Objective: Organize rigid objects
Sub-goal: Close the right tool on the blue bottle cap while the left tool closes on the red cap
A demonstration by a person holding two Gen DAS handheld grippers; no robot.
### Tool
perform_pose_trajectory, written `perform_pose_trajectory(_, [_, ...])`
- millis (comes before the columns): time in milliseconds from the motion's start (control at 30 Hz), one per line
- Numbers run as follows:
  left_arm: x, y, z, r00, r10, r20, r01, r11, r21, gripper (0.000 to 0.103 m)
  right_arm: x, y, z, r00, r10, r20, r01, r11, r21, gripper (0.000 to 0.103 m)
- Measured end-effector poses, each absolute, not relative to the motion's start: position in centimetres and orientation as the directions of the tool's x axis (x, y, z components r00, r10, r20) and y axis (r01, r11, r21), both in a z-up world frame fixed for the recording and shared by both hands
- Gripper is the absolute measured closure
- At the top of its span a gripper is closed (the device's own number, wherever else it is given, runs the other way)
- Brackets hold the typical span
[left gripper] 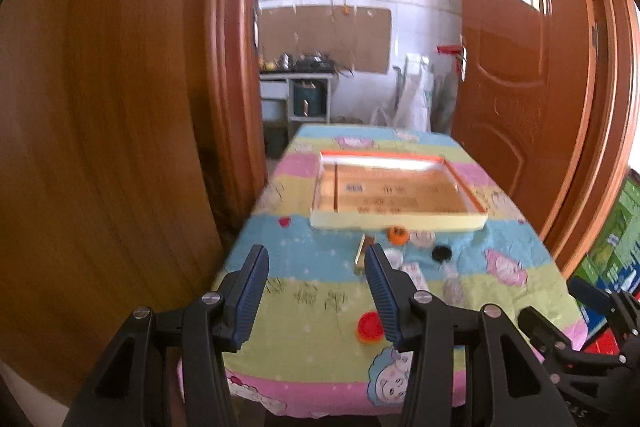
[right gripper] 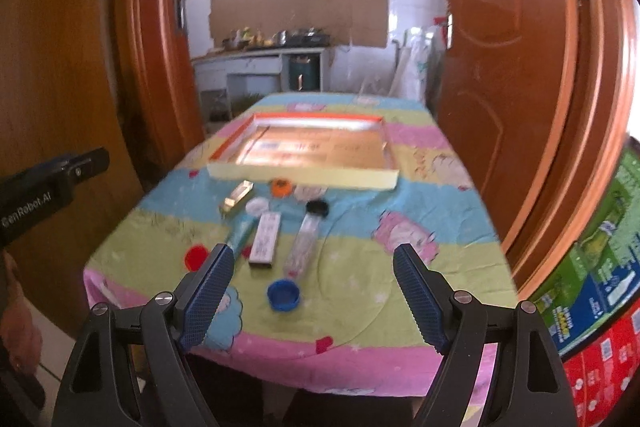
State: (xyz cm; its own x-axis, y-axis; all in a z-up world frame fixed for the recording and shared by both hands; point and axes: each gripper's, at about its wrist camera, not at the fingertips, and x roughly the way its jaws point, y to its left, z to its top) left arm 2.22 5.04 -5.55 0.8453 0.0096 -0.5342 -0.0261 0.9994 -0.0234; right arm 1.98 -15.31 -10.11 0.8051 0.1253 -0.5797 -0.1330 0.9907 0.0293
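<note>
A shallow cardboard tray [right gripper: 304, 179] with an orange rim lies at the far half of the table; it also shows in the left wrist view [left gripper: 396, 221]. In front of it lie small items: a gold bar-shaped box [right gripper: 237, 199], an orange cap [right gripper: 280, 187], a white cap [right gripper: 257, 205], a black cap [right gripper: 317, 207], a white flat box [right gripper: 265, 237], a clear tube [right gripper: 304, 245], a green tube [right gripper: 242, 235], a red cap [right gripper: 196, 255] and a blue cap [right gripper: 284, 294]. My left gripper [left gripper: 316, 291] and right gripper [right gripper: 314, 293] are both open and empty, above the near table edge.
The table [right gripper: 420, 239] has a pastel cartoon cloth. Brown doors [right gripper: 520, 67] stand on both sides, with a kitchen behind. Coloured cartons [right gripper: 592, 267] are stacked at the right. The left gripper's body [right gripper: 48, 187] shows at the left of the right wrist view.
</note>
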Motion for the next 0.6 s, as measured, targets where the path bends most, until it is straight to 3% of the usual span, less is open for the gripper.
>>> perform_pose_trajectory(333, [3.6,3.2,-12.2,0.771,-0.100,-0.629,0.123,0.992,-0.008,0.052,5.6,-13.8,-17.7,0.718,0.160,-0.678,-0.166,0.984,0.057,0.021])
perform_pose_trajectory(433, [4.2,3.2,-13.1,0.760,-0.112,-0.641,0.131,0.991,-0.019,0.052,6.5,-13.8,-18.7,0.707,0.166,-0.687,-0.172,0.983,0.062,0.027])
perform_pose_trajectory(500, [4.6,3.3,-13.5,0.753,-0.125,-0.647,0.138,0.990,-0.031,0.053,6.9,-13.7,-19.0,0.702,0.175,-0.690,-0.182,0.981,0.063,0.039])
perform_pose_trajectory(600, [4.9,3.3,-13.8,0.746,-0.155,-0.647,0.164,0.985,-0.046,0.052,7.4,-13.3,-19.6,0.692,0.185,-0.698,-0.201,0.978,0.060,0.043])
